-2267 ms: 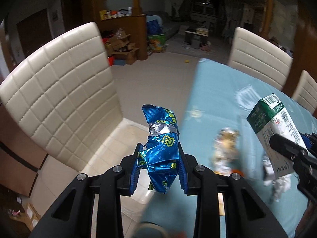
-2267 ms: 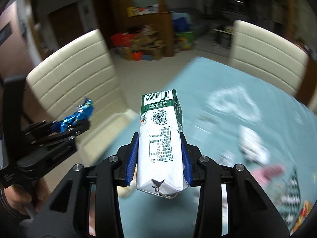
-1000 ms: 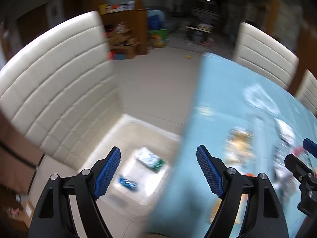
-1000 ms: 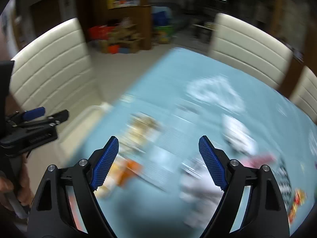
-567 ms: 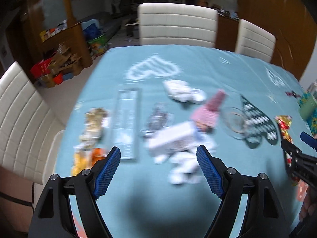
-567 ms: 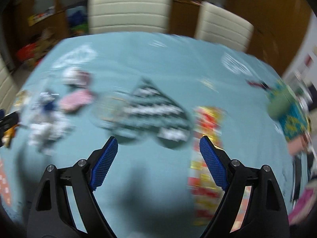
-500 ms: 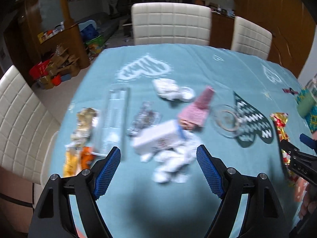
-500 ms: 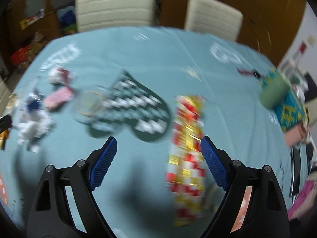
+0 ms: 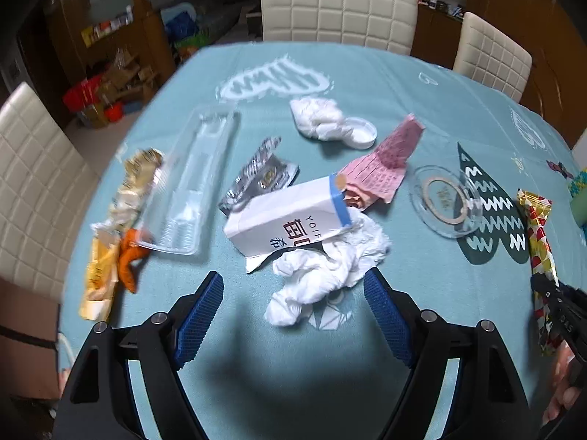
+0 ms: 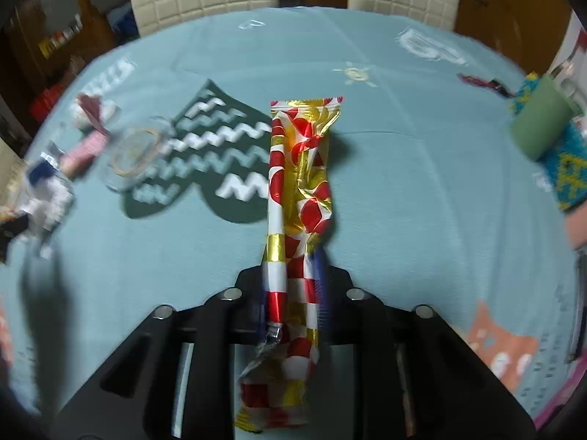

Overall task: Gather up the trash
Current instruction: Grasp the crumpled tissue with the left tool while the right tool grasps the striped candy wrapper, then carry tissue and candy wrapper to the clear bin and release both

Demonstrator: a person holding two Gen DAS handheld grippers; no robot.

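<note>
Trash lies scattered on the teal tablecloth (image 9: 367,84). My left gripper (image 9: 293,278) hangs open just over a crumpled white tissue (image 9: 330,271) and a flattened white carton (image 9: 290,220), touching neither. A silver wrapper (image 9: 260,176), pink paper (image 9: 389,157), a clear plastic tray (image 9: 194,179) and yellow and orange wrappers (image 9: 110,249) lie around them. My right gripper (image 10: 291,256) has its jaws closing on the near part of a long red and gold wrapper (image 10: 299,168), its pads pressing on it. The wrapper's far end rests on the cloth.
A clear glass dish (image 9: 445,201) sits on a dark heart print. A second tissue with a white lid (image 9: 319,117) lies farther back. A green cup (image 10: 539,124) stands at the right edge. Cream chairs (image 9: 337,3) ring the table; a person's hand (image 9: 561,374) shows at the right.
Both grippers let their earlier items go into the bin by the chair and swung over the table. The right jaws, open half a second ago, have closed on the red and gold wrapper.
</note>
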